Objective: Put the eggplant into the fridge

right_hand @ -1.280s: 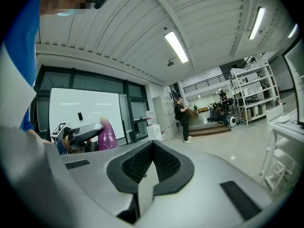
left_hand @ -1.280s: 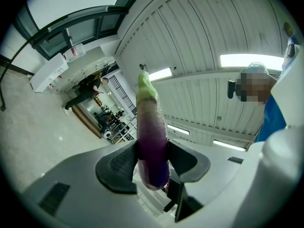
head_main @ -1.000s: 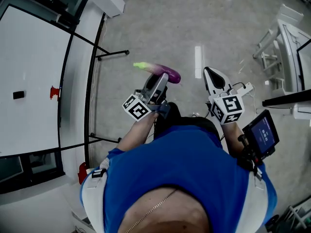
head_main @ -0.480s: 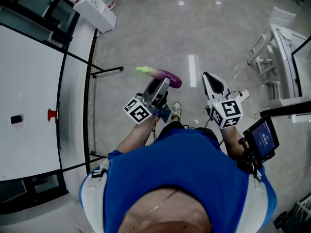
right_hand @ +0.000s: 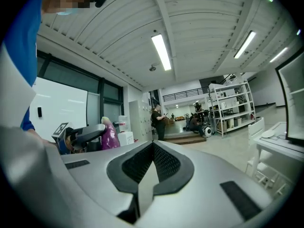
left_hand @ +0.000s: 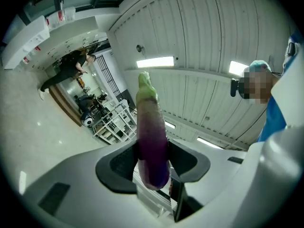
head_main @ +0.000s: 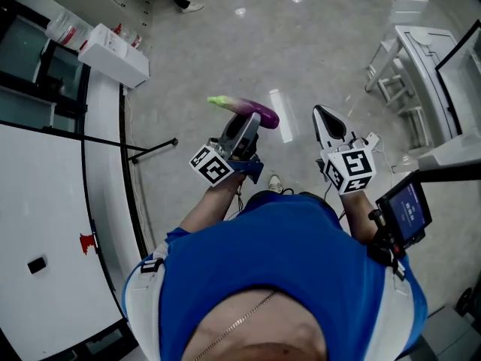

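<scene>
eggplant [head_main: 246,110]: purple with a green stem end, up in the air over the grey floor [head_main: 225,43]. Nothing is carrying it except the jaws.
eggplant vs jaws: the fat rounded purple end is what's caught. It sits right between the two black pads, with the very bottom of it poking a bit past them toward the camera. The rest of it sticks out beyond the pads, green tip farthest away. In the head view it lies across the tip of the gripper, with the green end pointing off to the picture's left.
left gripper [left_hand: 153,160]: jaws clamped on the eggplant, a pad pressed on each side of the purple end, so only a narrow gap that's full of eggplant.
right gripper [right_hand: 152,151]: jaws fully together, pads meeting in a line, nothing in between. It's carrying nothing.
the two grippers: side by side in front of the person's blue shirt [head_main: 285,269], clearly apart and not touching. The right gripper view catches the left one off to its side with the purple end showing.
other stuff: white box [head_main: 113,55] on a ledge at the upper left of the head view, and a small lit screen [head_main: 406,207] strapped by the right arm.
background: someone in dark clothes [right_hand: 159,121] standing far off, and a metal shelf rack [right_hand: 232,106] beyond.
</scene>
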### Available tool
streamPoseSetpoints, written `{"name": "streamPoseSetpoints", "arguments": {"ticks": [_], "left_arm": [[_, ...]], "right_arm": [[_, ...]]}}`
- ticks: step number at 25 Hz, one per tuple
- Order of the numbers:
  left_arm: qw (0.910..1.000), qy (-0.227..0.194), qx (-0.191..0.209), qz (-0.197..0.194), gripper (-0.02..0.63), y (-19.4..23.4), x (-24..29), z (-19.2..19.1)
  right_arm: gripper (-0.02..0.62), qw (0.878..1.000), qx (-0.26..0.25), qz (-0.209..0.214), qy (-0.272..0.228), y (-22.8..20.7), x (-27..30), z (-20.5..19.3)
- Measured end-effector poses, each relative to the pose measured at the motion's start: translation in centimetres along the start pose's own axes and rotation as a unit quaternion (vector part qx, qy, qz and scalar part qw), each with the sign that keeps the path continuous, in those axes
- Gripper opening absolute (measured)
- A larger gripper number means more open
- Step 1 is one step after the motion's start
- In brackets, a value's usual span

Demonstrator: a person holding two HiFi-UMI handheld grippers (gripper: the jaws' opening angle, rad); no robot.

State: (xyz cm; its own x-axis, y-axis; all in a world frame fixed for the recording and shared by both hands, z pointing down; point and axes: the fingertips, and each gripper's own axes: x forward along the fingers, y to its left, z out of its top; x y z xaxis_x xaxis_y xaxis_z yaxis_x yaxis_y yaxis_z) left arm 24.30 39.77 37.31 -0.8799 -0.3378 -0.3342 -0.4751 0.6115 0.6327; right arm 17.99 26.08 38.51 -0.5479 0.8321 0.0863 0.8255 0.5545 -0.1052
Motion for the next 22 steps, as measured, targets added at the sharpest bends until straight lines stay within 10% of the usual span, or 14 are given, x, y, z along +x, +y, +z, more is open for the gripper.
{"name": "streamPoseSetpoints", "arguments": {"ticks": [22], "left_arm": [[0.9830,0.127,-0.066,-0.115,0.202,9.8,16.2,-2.7]], "right_arm": [[0.002,0.980,0.018,-0.196,0.009,-12.4,4.9,-0.7]]}}
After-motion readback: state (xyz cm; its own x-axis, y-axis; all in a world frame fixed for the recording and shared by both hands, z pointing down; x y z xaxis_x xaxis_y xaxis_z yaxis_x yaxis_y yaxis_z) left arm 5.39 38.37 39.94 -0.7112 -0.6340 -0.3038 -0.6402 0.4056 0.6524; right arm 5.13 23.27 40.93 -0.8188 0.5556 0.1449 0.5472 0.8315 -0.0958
